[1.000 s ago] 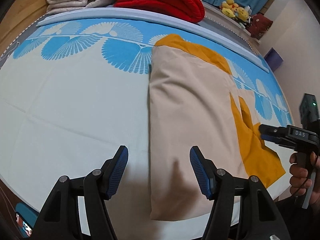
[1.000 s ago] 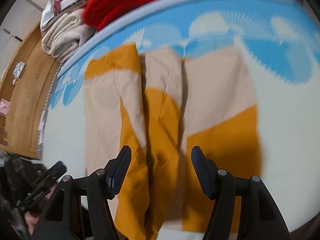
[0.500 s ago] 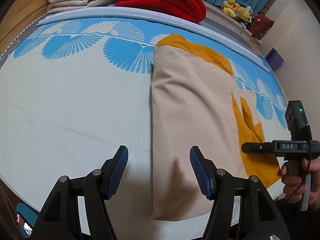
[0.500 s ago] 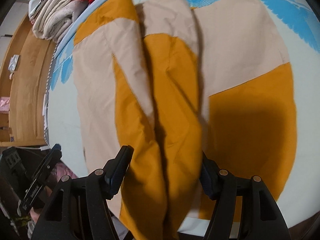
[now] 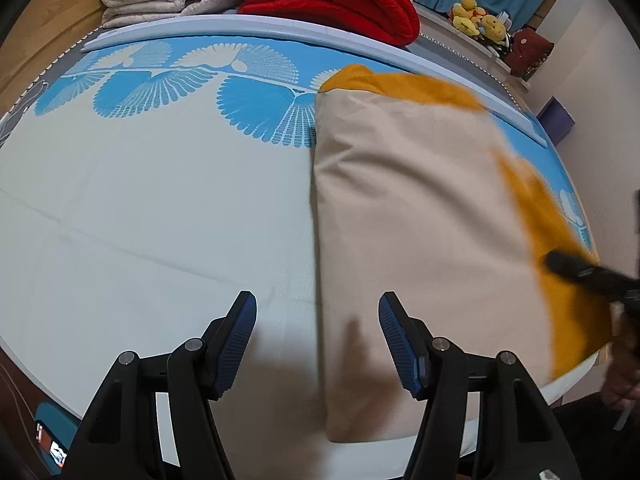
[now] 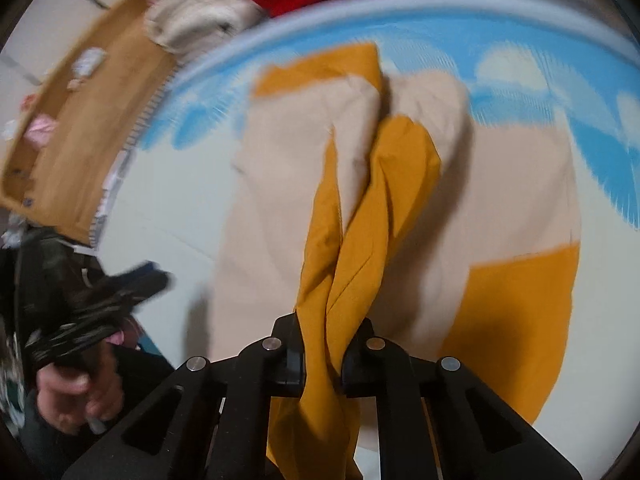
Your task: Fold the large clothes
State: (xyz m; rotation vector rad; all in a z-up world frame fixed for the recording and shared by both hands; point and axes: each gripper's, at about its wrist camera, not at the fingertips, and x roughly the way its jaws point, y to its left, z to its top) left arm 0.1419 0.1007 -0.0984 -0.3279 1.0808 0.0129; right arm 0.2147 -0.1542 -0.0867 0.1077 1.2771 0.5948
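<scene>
left gripper (image 5: 318, 340): black plastic frame, round silver screws, two blue ribbed pads (image 5: 236, 344)
right gripper (image 6: 322, 364): same black frame, silver screws at the joints
clothing: dark, blurred

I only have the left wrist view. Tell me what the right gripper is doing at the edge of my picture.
Observer: The right gripper has just closed on a bunched mustard fold of the beige and mustard garment.
Operator: Confirm the fold is off the bed.
Observer: It rises from the garment to the jaws, clear of the bed sheet.
Operator: Report what lies right of that fold.
Observer: A flat beige panel ending in a mustard band.
</scene>
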